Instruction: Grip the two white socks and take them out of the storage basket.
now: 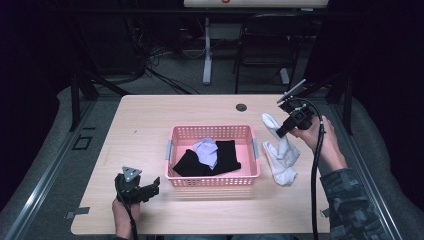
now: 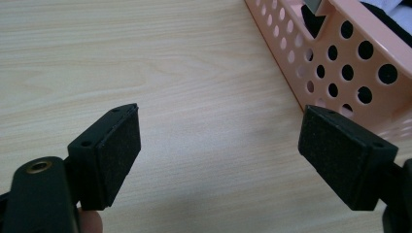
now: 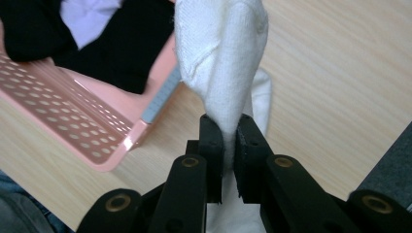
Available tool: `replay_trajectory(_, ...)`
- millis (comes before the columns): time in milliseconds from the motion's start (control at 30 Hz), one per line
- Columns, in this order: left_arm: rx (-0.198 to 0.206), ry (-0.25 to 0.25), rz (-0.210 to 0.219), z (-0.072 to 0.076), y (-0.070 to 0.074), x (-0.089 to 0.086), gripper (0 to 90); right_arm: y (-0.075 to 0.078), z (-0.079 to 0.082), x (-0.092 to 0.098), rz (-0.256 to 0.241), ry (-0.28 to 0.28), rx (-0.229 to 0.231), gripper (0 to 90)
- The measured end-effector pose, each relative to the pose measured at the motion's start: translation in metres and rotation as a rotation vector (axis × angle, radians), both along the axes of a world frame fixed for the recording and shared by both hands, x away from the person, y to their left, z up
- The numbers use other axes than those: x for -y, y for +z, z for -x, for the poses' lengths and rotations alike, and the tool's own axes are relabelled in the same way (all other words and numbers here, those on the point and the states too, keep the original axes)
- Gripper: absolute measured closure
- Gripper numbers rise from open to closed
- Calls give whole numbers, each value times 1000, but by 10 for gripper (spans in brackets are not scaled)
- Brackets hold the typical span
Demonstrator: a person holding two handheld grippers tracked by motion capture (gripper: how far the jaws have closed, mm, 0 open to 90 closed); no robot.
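Where the table's near edge cuts off the person's forearms in the high view, the left gripper [image 1: 150, 189] rests low on the wooden table [image 1: 145, 115], just beside the pink basket [image 1: 212, 181]. Its own view shows the jaws spread wide over bare wood with nothing between them, and the basket's perforated corner [image 2: 340, 63] close at the right; the basket's contents are almost wholly cut off there. Inside the basket lie a black garment [image 1: 227, 157] and a pale lilac piece [image 1: 206, 151], their shapes hard to make out. To the basket's right, the right gripper [image 1: 280, 132] is raised above the table, its jaws pinching a white sock [image 3: 221, 58]. From above, a second white sock [image 1: 280, 167] lies on the table beneath it. Beyond the table, a chair [image 1: 265, 45] stands in shadow.
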State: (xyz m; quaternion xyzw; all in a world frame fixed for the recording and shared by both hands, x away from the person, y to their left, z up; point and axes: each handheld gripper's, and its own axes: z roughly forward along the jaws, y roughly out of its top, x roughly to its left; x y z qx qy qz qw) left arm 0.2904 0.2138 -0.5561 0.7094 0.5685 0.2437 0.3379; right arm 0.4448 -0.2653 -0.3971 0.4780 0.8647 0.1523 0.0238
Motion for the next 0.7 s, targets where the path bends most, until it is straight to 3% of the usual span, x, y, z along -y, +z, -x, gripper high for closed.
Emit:
replay_trajectory(33, 1, 0, -2, 0, 0, 0, 155, -11, 0, 6, -5, -22, -9, 836)
replay_trajectory(133, 0, -1, -5, 0, 0, 1, 154, -20, -1, 11, -4, -30, -23, 836)
replay_trajectory(167, 1, -1, -4, 0, 0, 1, 154, -32, -2, 16, -3, -50, -37, 836)
replay_trajectory(200, 1, -1, -4, 0, 0, 1, 154, -32, -2, 16, -3, -50, -37, 836)
replay_trajectory(233, 0, 2, -4, 0, 0, 1, 155, -43, -4, 20, -11, -65, -52, 836)
replay_trajectory(400, 1, 2, -3, 0, 0, 1, 154, -67, -8, 25, -1, -89, -79, 836)
replay_trajectory(700, 0, 1, -2, 0, -1, 0, 155, -97, -18, 24, 11, -124, -88, 821)
